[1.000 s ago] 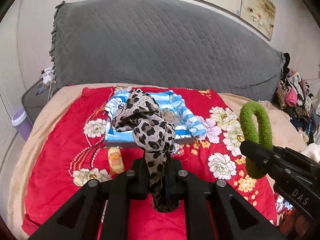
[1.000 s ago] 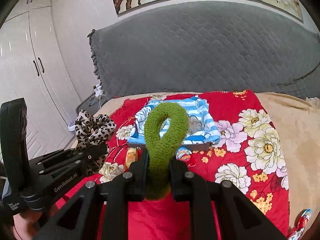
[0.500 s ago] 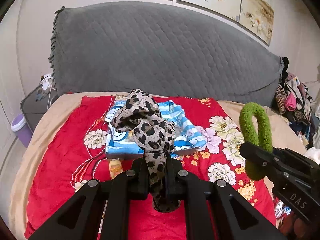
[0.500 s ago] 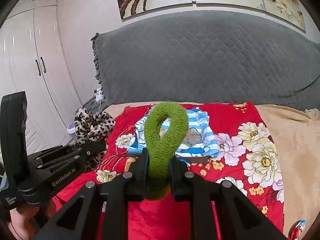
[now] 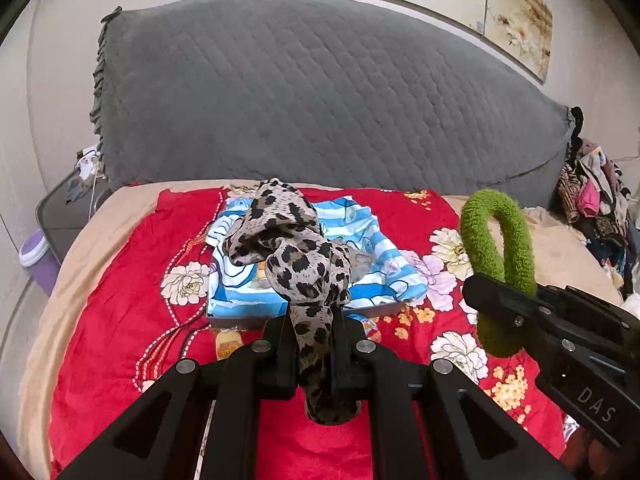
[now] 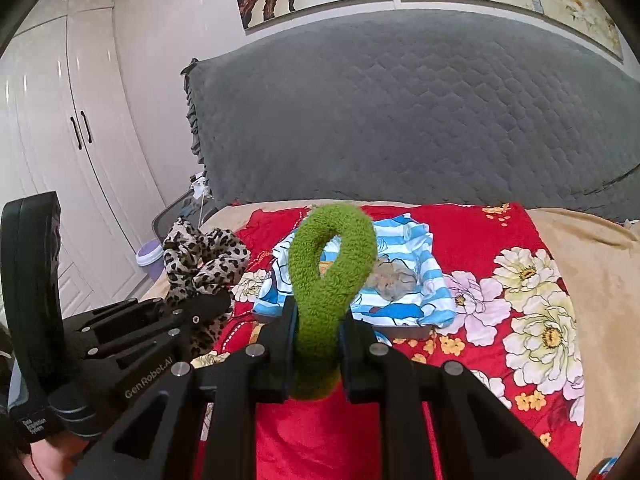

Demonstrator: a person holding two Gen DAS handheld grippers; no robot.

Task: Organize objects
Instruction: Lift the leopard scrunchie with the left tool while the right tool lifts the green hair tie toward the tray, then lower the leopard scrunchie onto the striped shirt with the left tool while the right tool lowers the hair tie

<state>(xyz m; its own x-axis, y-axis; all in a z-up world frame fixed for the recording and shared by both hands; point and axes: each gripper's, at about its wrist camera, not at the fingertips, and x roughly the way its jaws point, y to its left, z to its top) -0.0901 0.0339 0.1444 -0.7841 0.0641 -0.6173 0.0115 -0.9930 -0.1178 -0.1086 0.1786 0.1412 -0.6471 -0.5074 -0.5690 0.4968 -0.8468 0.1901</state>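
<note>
The leopard scrunchie (image 5: 288, 256) is clamped in the left gripper (image 5: 314, 344), its loop standing up above the jaws. The green scrunchie (image 6: 330, 280) is pinched the same way in the right gripper (image 6: 318, 350). Both are held in the air over the red floral blanket (image 5: 120, 312), side by side. Just beyond them a tray (image 6: 416, 332) lined with blue striped cloth (image 5: 360, 236) sits on the blanket, a grey headboard (image 5: 320, 100) behind it.
</note>
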